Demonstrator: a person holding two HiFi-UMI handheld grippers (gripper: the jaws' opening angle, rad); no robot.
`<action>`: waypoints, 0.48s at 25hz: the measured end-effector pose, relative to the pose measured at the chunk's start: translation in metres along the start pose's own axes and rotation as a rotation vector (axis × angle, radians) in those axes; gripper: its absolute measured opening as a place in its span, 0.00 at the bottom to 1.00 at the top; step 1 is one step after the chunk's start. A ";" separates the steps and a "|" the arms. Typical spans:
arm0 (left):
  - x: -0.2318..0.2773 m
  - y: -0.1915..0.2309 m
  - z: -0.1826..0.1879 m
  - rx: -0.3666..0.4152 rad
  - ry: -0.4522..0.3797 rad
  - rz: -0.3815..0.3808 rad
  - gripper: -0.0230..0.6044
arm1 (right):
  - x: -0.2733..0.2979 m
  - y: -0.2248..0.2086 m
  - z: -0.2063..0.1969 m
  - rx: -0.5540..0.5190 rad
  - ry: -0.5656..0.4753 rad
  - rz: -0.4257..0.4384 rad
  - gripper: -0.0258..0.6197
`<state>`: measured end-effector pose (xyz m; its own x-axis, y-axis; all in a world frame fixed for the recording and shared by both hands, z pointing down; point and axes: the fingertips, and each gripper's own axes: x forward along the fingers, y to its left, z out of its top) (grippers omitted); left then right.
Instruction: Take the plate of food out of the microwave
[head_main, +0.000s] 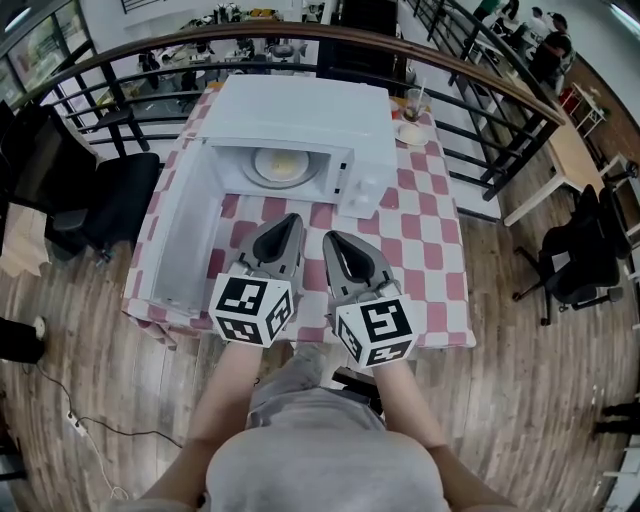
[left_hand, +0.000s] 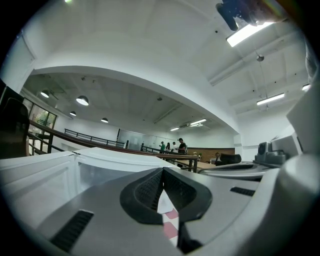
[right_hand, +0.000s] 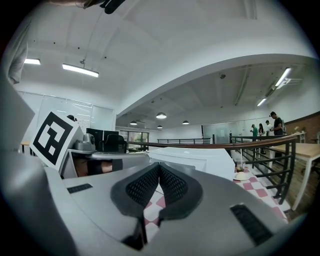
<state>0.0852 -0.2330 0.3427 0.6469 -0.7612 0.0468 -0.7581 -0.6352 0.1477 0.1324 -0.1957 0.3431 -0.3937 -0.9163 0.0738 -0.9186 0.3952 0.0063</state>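
A white microwave (head_main: 300, 115) stands on the checkered table, its door (head_main: 180, 235) swung wide open to the left. Inside, on the turntable, sits the plate of food (head_main: 278, 166), pale with a yellowish heap. My left gripper (head_main: 291, 220) hovers over the table just in front of the open cavity, shut and holding nothing. My right gripper (head_main: 331, 239) is beside it, slightly nearer to me, also shut and bare. In the left gripper view the jaws (left_hand: 162, 172) meet with the door (left_hand: 45, 180) to their left. In the right gripper view the shut jaws (right_hand: 159, 167) point toward the microwave (right_hand: 200, 159).
A glass (head_main: 413, 103) and a small dish (head_main: 412, 133) stand at the table's back right, beside the microwave. A curved railing (head_main: 470, 60) runs behind the table. Black chairs stand left (head_main: 110, 205) and right (head_main: 580, 255) on the wooden floor. People stand far off beyond the railing.
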 end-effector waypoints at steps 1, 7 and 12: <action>0.005 0.003 -0.001 0.000 0.006 0.004 0.04 | 0.005 -0.003 -0.001 -0.001 0.003 0.003 0.08; 0.031 0.028 -0.012 -0.008 0.026 0.037 0.04 | 0.036 -0.018 -0.010 -0.004 0.021 0.027 0.08; 0.049 0.042 -0.016 -0.008 0.029 0.037 0.04 | 0.061 -0.029 -0.017 0.008 0.037 0.047 0.08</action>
<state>0.0867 -0.2950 0.3668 0.6208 -0.7797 0.0812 -0.7808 -0.6058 0.1528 0.1359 -0.2619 0.3643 -0.4346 -0.8939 0.1103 -0.8996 0.4367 -0.0057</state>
